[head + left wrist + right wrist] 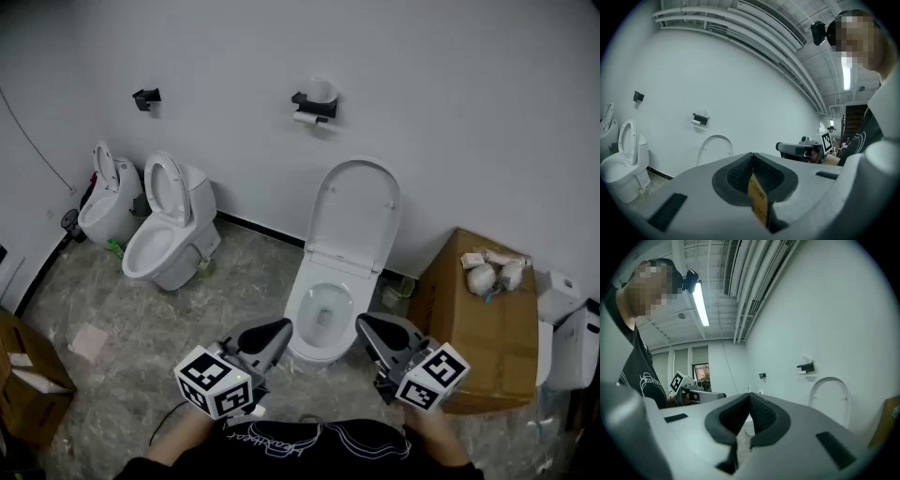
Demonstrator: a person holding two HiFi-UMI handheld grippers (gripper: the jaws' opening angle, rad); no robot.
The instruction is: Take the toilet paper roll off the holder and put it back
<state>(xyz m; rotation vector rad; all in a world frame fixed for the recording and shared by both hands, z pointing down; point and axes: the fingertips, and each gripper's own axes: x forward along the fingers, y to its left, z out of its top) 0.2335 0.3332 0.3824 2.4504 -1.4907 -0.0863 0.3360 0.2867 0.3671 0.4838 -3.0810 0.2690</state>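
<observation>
- White wall [469, 112] and grey marbled floor [234, 281] of a washroom; far left, two toilets [169, 225] with lids up.
- Low left: left gripper [275, 331], jaws pressed together at the tips, holding nothing of the task's. Only a yellow printed tag shows in the slot behind the pads, likely the gripper's own.
- High at centre: toilet paper roll [306, 118], untouched on the black holder [315, 103] above the open toilet [337, 281], well apart from both grippers.
- Low right: right gripper [370, 328], jaws pressed together, empty; further right, a cardboard box [487, 328].
- Step in hand, by judgement: only the approach; removal not yet begun.
- Next move calls for lifting a gripper up to the holder, spreading its jaws and closing them gently on the roll.
</observation>
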